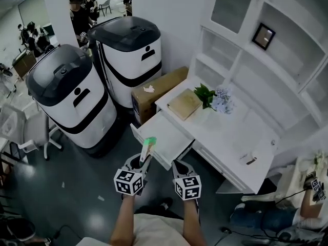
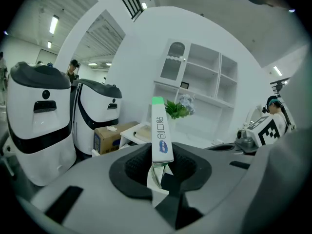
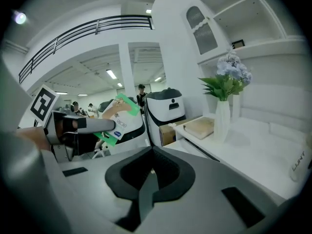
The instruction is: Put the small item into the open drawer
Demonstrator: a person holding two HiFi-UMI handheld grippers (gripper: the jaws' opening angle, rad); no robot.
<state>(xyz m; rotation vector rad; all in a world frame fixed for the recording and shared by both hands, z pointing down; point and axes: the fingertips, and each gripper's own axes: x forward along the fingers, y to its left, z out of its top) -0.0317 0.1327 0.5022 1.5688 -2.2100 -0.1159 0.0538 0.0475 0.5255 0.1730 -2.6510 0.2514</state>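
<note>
In the lower middle of the head view, the left tongs (image 1: 145, 162) pinch a packet (image 1: 148, 146) by its bottom end. It is narrow and white with a green tip, and it stands up out of the jaws, tilted a little. Its tip shows against the front edge of the pulled-out drawer (image 1: 171, 133); the packet is not inside. Just to the right, the right tongs (image 1: 180, 167) have their jaws pressed together with nothing between them. The drawer juts from a white surface (image 1: 236, 137) at centre right, which carries a tan book (image 1: 184, 104) and a plant (image 1: 206, 95). A cardboard box (image 1: 156, 92) sits on the floor to the upper left of the drawer.
</note>
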